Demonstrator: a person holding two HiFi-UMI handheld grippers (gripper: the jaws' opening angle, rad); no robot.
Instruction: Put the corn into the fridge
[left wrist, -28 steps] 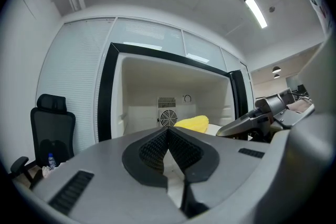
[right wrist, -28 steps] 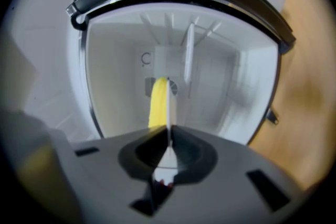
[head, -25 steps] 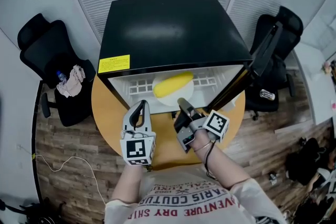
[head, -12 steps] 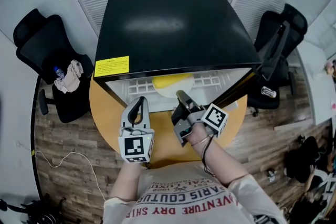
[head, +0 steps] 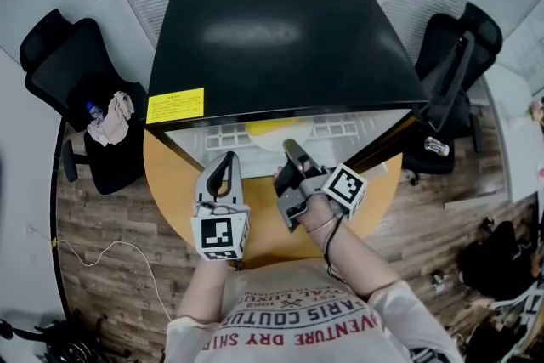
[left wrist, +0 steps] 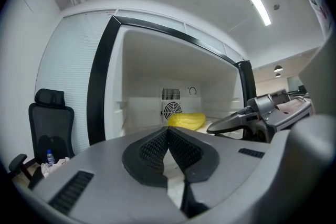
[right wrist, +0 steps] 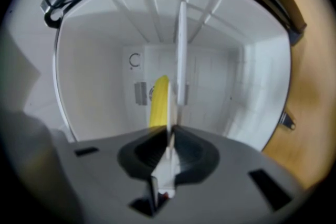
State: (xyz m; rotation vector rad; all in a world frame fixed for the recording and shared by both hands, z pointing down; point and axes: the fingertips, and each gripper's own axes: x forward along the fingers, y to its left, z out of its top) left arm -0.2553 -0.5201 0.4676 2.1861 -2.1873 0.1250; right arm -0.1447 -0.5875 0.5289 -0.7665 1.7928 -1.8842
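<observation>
A black fridge [head: 272,38] stands on a round table [head: 170,174], seen from above. Its door [head: 450,72] is swung wide open toward 2 o'clock. The corn [head: 270,128] is already inside, lying on a white plate [head: 274,141] on the shelf, just behind the front edge of the opening.

The left gripper [head: 223,159] hovers at 7 o'clock from the corn, outside the fridge. Its jaws are pressed together and hold nothing.

The right gripper [head: 289,147] is at 5 o'clock from the corn, rolled onto its side with its tips at the fridge mouth. Its jaws are opening. The gap is narrow, and the thin plate rim runs between them, seemingly only just free of the pads.

Likely risks from here:
- If the right gripper pulls back toward 6 o'clock before the jaws spread wider, a pad could catch the rim. The plate would then drag out over the shelf edge.
- A snagged or tilted plate could set the corn rolling, since it is round and lies loose.
- The plate appears close to the front of the shelf. If it overhangs, the closing door could strike it.
- The door will swing across from 2 o'clock, and either gripper left at the opening would be in its path.
</observation>
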